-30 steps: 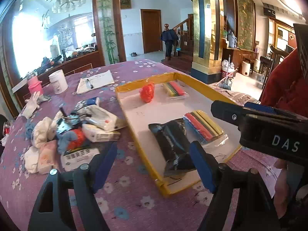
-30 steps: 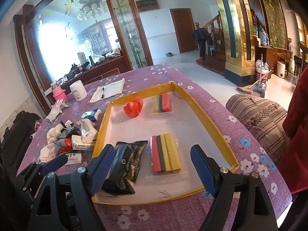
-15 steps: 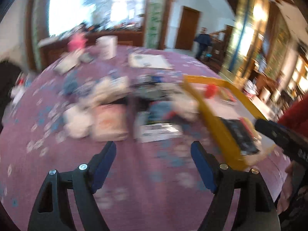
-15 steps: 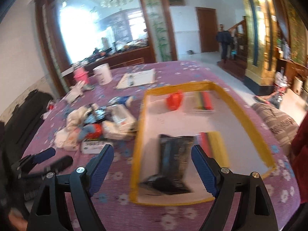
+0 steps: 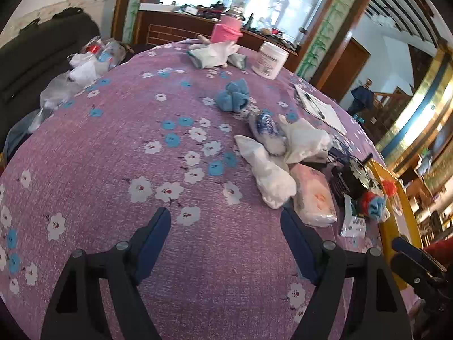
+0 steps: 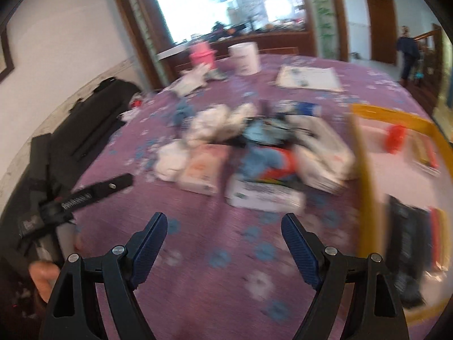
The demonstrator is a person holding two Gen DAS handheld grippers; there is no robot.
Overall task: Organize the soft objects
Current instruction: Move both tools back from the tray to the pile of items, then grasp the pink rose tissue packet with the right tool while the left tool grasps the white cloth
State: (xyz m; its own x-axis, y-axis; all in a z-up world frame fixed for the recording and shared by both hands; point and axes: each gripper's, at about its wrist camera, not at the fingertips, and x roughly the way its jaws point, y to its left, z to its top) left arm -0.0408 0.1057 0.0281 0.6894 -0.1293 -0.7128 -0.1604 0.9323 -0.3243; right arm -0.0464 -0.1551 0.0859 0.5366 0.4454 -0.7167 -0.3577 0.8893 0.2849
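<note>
Two grippers hang with jaws wide apart and nothing between them: the left gripper [image 5: 225,236] over bare purple flowered tabletop [image 5: 113,155], the right gripper [image 6: 223,239] over a similar bare stretch just short of the pile of soft objects [image 6: 240,147].

The left wrist view is sharp and shows what the other blurs: a blue rolled cloth [image 5: 233,96] lying alone, well apart from the pile; two white bundles [image 5: 269,175] touching each other; a pink-and-white soft pack [image 5: 312,198] just beside them; and a red-and-blue ball [image 5: 373,202] against the yellow tray rim [image 5: 396,198]. At the far edge stand one pink cup [image 5: 226,32] and one white jar [image 5: 270,59], with a crumpled glove [image 5: 212,53] between and before them.

The right wrist view alone looks into the tray [image 6: 365,170]: one red bag [image 6: 395,138], one black packet [image 6: 405,235], and what seem to be two packs of coloured strips [image 6: 437,226], though blur makes the count uncertain. It also shows the left gripper's finger [image 6: 99,191] at lower left.

Open room lies on the near and left side of the tabletop; the pile crowds the tray's left rim.
</note>
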